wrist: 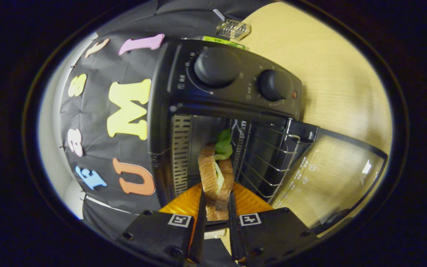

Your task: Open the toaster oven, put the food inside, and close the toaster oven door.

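Now claw (216,207) grips sandwich (216,174) at open toaster oven (235,96); labels unreadable.

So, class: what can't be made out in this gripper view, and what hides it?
- Sandwich: its lower end is hidden between the tool fingers shut on it.
- Oven: the cavity's back is too dark to read.
- Dial markings: too small.
- Door: its handle end is blurred.
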### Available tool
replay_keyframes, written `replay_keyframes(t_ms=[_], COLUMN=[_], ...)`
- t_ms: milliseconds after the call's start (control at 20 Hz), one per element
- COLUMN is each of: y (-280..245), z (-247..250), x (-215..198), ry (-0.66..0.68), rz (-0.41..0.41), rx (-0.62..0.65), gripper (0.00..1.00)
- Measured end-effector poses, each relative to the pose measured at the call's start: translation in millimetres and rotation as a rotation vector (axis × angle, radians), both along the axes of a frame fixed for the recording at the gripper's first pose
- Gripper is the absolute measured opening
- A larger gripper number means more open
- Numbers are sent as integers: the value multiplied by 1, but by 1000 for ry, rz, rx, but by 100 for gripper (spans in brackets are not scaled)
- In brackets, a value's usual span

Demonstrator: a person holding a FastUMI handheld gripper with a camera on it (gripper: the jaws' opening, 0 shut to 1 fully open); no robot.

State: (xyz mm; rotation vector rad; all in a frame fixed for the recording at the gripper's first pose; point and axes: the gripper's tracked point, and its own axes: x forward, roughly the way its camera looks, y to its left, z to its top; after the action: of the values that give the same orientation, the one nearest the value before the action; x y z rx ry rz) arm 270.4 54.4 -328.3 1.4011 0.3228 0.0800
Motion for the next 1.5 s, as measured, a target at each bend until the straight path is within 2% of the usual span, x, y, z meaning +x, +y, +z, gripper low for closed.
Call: replay_keyframes(t_ms=[200,350,450,550,650,800,1050,1300,1500], y=[13,14,17,18,19,23,29,21,12], z=[-7,-5,-3,-7,-7,-9,13,32,8], x=[5,-1,-7,-17,-29,-47,-95,-169,-209], ry=[37,74,103,139,166,214,192,126,110], rz=[17,37,72,120,163,231,327,368,406], rx=[-61,-156,-212,-314,-423,-553,-755,-1028,-1239], gripper=[43,81,82,89,100,100,100,100,100])
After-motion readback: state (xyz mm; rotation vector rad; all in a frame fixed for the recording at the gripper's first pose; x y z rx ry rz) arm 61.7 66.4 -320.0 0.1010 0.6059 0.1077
